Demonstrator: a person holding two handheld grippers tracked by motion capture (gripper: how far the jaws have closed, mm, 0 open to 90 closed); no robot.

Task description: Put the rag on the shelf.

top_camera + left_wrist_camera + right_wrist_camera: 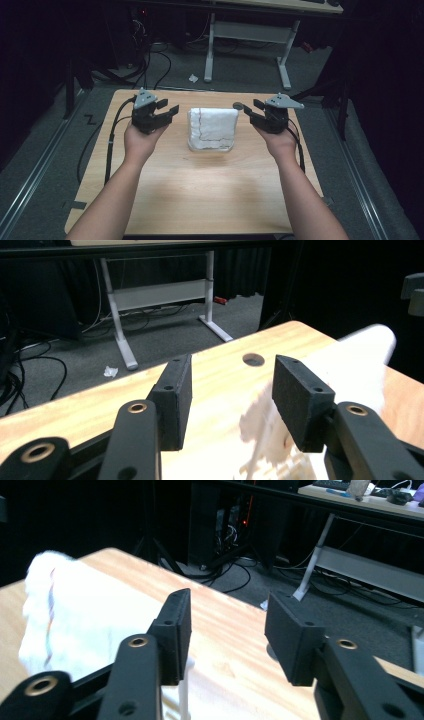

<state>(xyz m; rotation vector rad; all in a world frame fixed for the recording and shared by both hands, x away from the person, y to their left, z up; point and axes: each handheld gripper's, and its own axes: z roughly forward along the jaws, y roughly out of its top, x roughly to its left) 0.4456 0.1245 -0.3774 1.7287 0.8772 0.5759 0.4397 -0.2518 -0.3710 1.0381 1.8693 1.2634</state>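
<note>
A folded white towel (212, 129) with a thin dark stripe lies on the middle of the wooden table (200, 195). My left gripper (167, 108) is held just left of the towel, jaws open and pointing toward it, with nothing between them. My right gripper (251, 109) mirrors it just right of the towel, also open and holding nothing. In the left gripper view the left gripper (232, 375) has bare tabletop between its pads, and the towel (350, 365) lies off to the right. In the right gripper view the right gripper (227, 615) has the towel (75, 615) to its left.
A round hole (239, 105) is cut in the table near its far edge, close to the right gripper. Beyond the table stands a white-legged desk (247, 35). Cables (150, 60) and a paper scrap (193, 78) lie on the grey floor.
</note>
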